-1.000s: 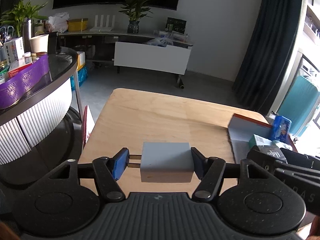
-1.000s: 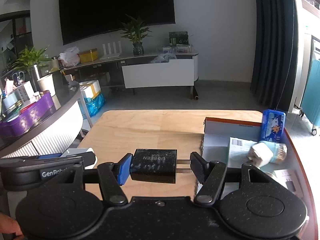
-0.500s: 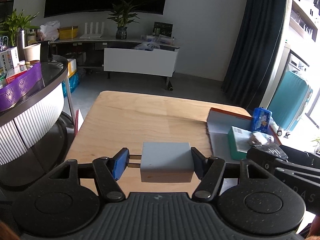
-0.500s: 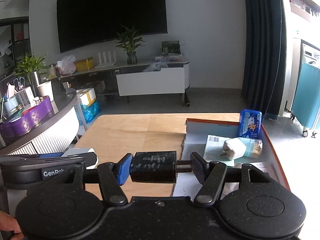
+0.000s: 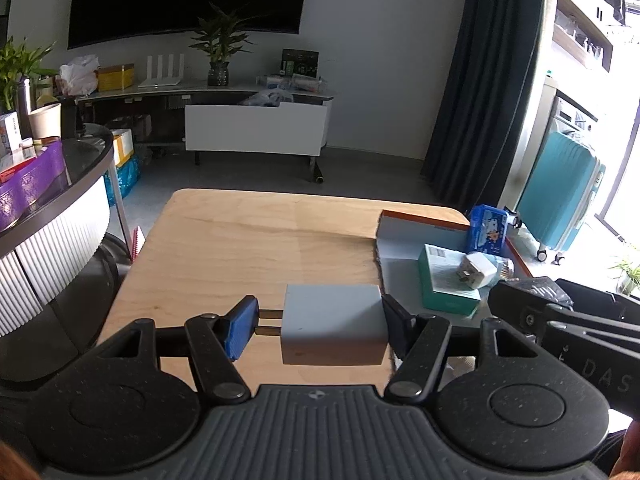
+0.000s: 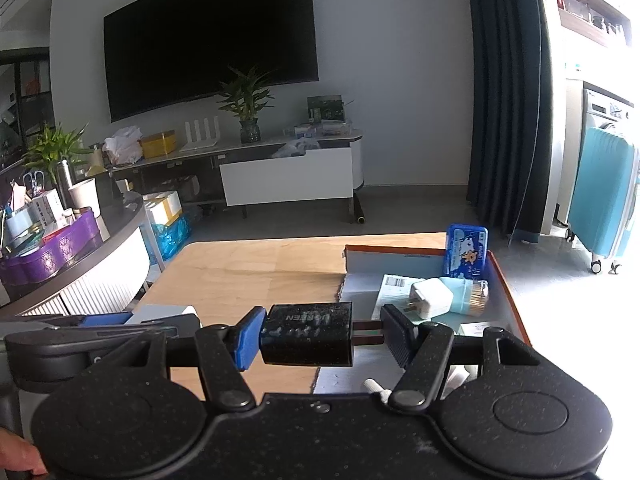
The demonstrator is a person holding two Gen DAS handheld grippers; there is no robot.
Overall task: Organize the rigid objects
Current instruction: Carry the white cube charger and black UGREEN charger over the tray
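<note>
My left gripper (image 5: pixel 320 324) is shut on a grey plug adapter (image 5: pixel 334 322), its prongs against the blue left pad, held above the wooden table (image 5: pixel 256 248). My right gripper (image 6: pixel 320 334) is shut on a black charger (image 6: pixel 307 334), its prongs against the right pad, held over the left edge of an orange-rimmed tray (image 6: pixel 506 280). The tray (image 5: pixel 400 240) holds a white plug (image 6: pixel 430 298), a teal box (image 5: pixel 444 284), a blue tin (image 6: pixel 466 250) and a toothpick jar (image 6: pixel 478 298).
A round dark counter with a purple box (image 5: pixel 28 184) stands to the left. A TV stand (image 5: pixel 256 120) with plants is at the back. A teal suitcase (image 5: pixel 560 200) stands at the right. My right gripper shows at the left wrist view's right edge (image 5: pixel 560 320).
Both grippers have moved to the right with their loads, so the tray sits closer and more central. The black charger now hangs over the tray's left edge.
</note>
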